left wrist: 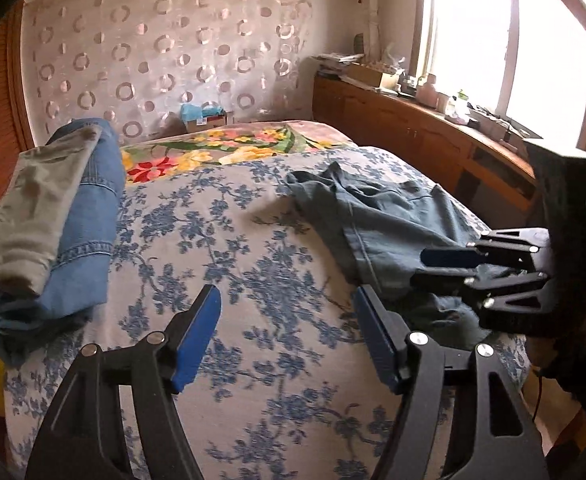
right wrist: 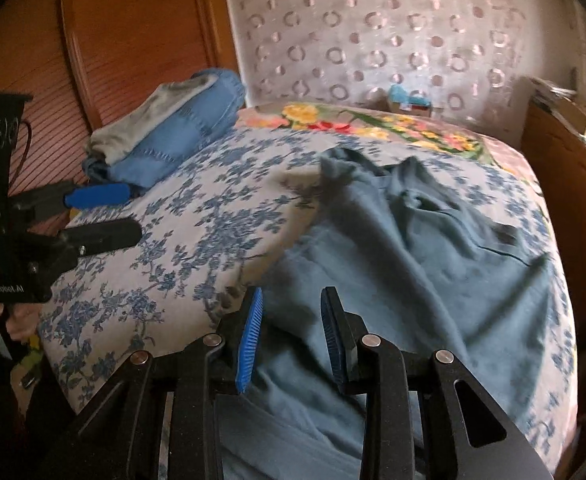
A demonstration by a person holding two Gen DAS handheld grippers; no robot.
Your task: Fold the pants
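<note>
Left tool (left wrist: 287,340) apart over bare bed (left wrist: 253,240), right tool (right wrist: 291,340) apart above crumpled teal pants (right wrist: 413,248) at three o'clock; a single-layer pinch risks dragging them askew.

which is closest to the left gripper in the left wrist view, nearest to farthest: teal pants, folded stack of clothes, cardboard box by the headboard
From the left gripper:
1. teal pants, just right of its right finger.
2. folded stack of clothes, on the bed's left edge.
3. cardboard box, far back by the headboard.
</note>
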